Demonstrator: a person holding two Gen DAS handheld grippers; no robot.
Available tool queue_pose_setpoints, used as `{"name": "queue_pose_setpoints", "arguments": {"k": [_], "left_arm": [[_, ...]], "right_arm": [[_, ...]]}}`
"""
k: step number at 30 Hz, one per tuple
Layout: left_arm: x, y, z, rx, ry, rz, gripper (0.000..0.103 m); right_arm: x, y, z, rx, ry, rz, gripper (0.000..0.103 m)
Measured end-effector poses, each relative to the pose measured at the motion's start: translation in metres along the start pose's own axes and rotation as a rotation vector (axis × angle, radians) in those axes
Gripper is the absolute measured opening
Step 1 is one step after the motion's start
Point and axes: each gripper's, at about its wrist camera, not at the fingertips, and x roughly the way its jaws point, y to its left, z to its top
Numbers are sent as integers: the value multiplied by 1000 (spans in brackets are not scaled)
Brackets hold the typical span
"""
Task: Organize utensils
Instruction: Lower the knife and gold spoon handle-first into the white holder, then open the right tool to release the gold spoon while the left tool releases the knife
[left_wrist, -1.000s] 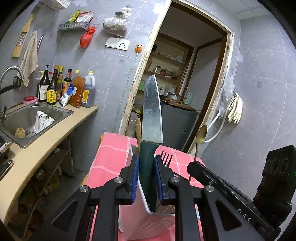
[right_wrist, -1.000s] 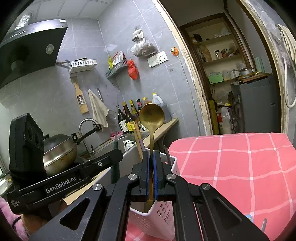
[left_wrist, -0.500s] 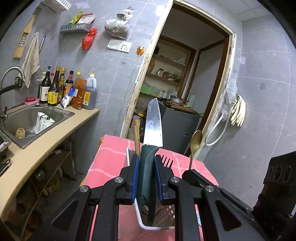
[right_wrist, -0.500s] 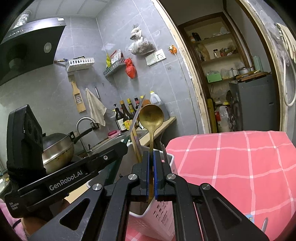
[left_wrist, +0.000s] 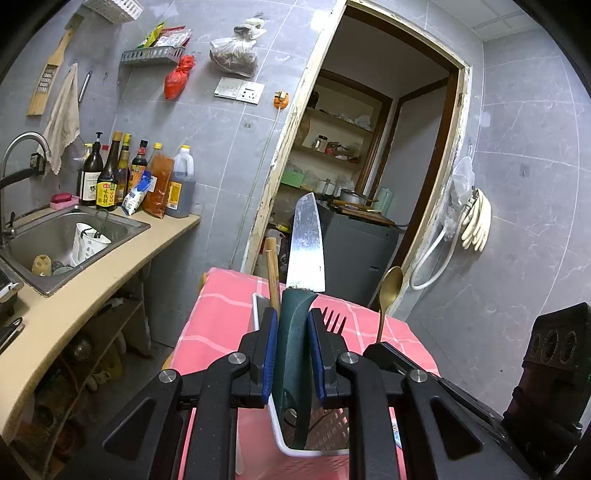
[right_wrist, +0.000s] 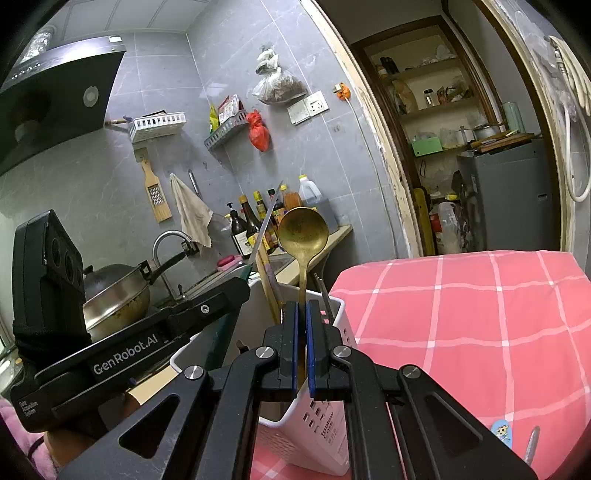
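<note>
My left gripper (left_wrist: 292, 317) is shut on the dark green handle of a kitchen knife (left_wrist: 306, 240), blade pointing up. The handle's lower end reaches down inside a white perforated utensil holder (left_wrist: 314, 452) on the pink checked tablecloth (left_wrist: 221, 314). Chopsticks (left_wrist: 272, 273) and a fork (left_wrist: 334, 319) stand in the holder. My right gripper (right_wrist: 302, 306) is shut on the thin stem of a brass spoon (right_wrist: 303, 236), bowl up, its lower end inside the holder (right_wrist: 332, 424). In the right wrist view the left gripper (right_wrist: 236, 291) is at the holder's left side.
A counter with a sink (left_wrist: 55, 236) and sauce bottles (left_wrist: 110, 177) runs along the left. A wok (right_wrist: 114, 295) sits behind the left gripper. A metal utensil (right_wrist: 530, 443) lies on the cloth (right_wrist: 480, 314) at the lower right. An open doorway lies beyond the table.
The knife blade has tipped away and looks shorter and lower than a second ago, and the holder's near rim now lies under the left gripper. The spoon has barely moved.
</note>
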Motion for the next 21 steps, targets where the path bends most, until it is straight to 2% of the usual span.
{"name": "queue_pose_setpoints", "arguments": {"k": [9,11,14,18,21], "left_arm": [[0,1,0,-3,3,-2,16],[0,1,0,-2,2,-2,16],[1,2,2,-3,2,-2,16],[-1,2,-1,-6,-2,-13,16],[-3,2,-4,-6,-3,-24,16]], "right_arm": [[3,0,-5,3,15,6,5],[2,1,-8,-1,27,11,8],[0,2,-10,1,37,11,13],[-8,1,-12,18,47,10,39],[-13,-1,-13,31,65,2,41]]}}
